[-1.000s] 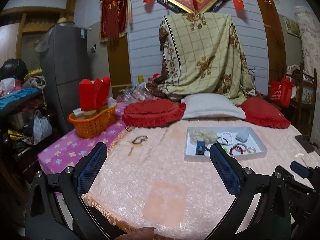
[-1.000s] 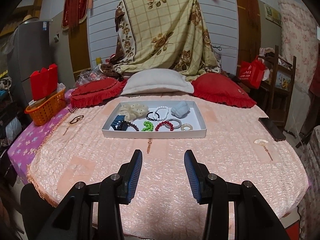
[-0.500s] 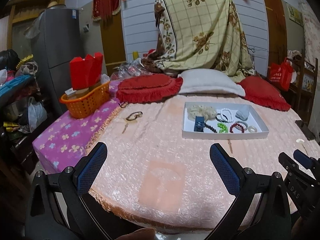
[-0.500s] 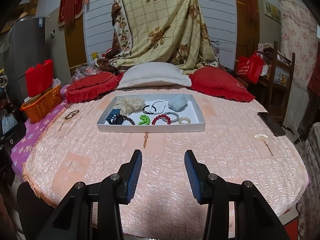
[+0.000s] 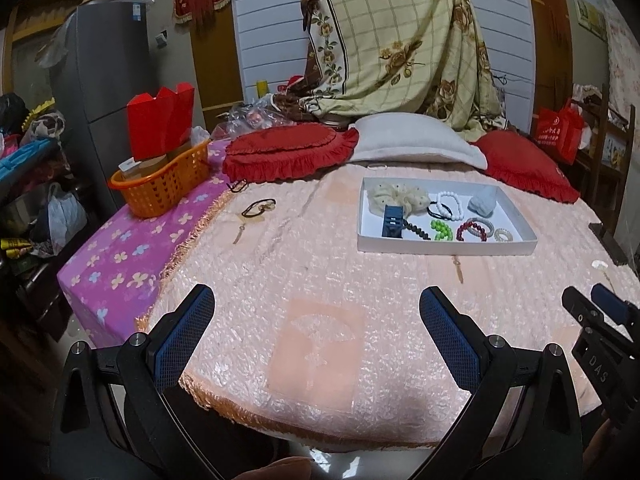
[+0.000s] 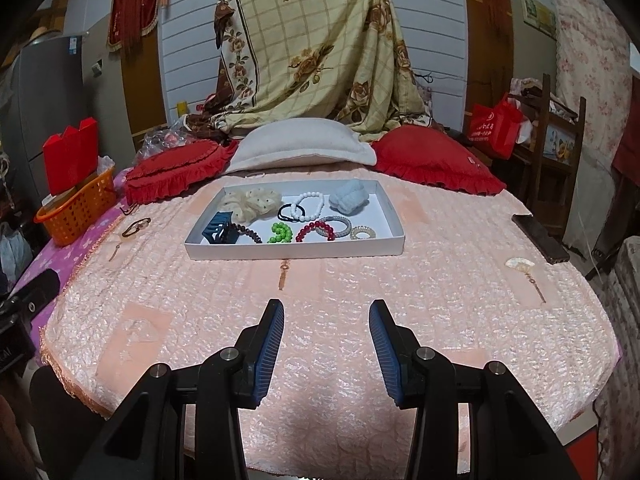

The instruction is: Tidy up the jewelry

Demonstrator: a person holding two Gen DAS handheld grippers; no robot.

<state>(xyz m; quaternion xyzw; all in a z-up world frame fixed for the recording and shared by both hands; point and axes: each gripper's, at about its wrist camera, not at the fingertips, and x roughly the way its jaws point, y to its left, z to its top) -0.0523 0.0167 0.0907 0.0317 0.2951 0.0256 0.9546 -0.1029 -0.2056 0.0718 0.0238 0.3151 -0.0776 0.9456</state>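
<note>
A white tray (image 6: pixel 296 251) (image 5: pixel 444 246) lies on the pink quilted table, holding several bracelets, scrunchies and a blue hair clip (image 6: pixel 219 227). A gold drop earring (image 6: pixel 283 274) (image 5: pixel 457 268) lies just in front of the tray. A bracelet with a pendant (image 5: pixel 258 208) (image 6: pixel 135 227) sits at the table's left side. A white fan-shaped earring (image 6: pixel 520 266) rests to the right. My left gripper (image 5: pixel 316 312) is open wide over the near table edge. My right gripper (image 6: pixel 326 320) is open, empty, short of the gold earring.
An orange basket (image 5: pixel 164 184) with red boxes stands on the purple cloth at left. Red cushions (image 6: pixel 436 160) and a white pillow (image 6: pixel 300 144) line the table's far side. A dark phone (image 6: pixel 540 238) lies at the right edge. A wooden chair stands beyond it.
The left gripper tilted downward and sank, so the table and tray now fill more of its view. The right gripper stayed almost still. Both jaw gaps are unchanged.
</note>
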